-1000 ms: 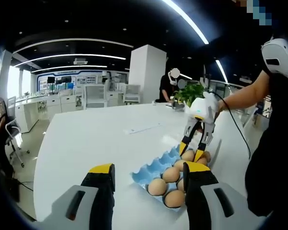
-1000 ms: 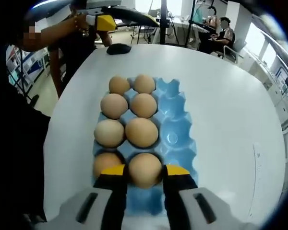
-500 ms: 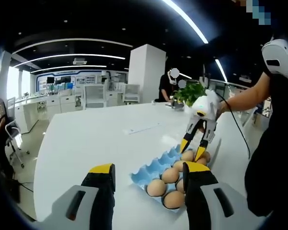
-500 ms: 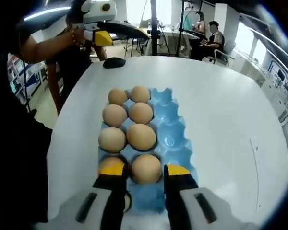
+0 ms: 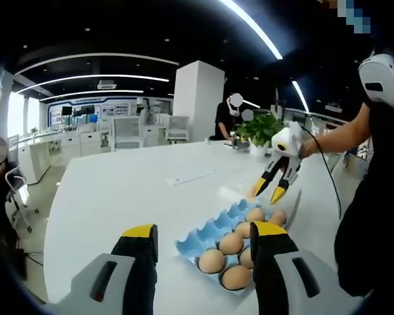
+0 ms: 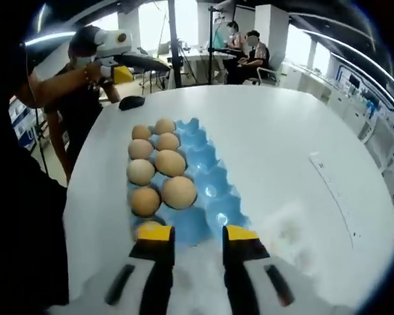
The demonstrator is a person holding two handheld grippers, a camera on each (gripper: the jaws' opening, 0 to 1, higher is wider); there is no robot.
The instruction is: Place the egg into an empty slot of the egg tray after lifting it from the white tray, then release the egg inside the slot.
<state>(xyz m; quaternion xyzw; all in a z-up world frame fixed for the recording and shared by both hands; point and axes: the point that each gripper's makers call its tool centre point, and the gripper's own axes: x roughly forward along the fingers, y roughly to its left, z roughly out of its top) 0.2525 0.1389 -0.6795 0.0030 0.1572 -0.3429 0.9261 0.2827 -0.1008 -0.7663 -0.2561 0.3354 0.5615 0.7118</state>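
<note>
The blue egg tray (image 6: 213, 197) lies on the white table and holds several brown eggs in its left two columns; its right column is bare. The nearest egg (image 6: 178, 191) rests in a slot, just ahead of my right gripper (image 6: 197, 233), which is open with nothing between its fingers. Another egg (image 6: 148, 227) peeks out behind the left finger. From the left gripper view, the right gripper (image 5: 270, 191) hangs open above the tray's (image 5: 213, 230) far end. My left gripper (image 5: 203, 231) is open and empty, near the tray's front, and a person's hand holds it (image 6: 115, 42) beyond the table.
A black mouse-like object (image 6: 131, 102) lies past the tray's far end. A thin paper strip (image 6: 331, 190) lies on the table to the right. A potted plant (image 5: 257, 128) stands at the table's far edge. People sit in the background.
The right gripper has let go of the egg it held around, then risen and drawn back from the tray. The egg stays in its slot. The left gripper has hardly moved.
</note>
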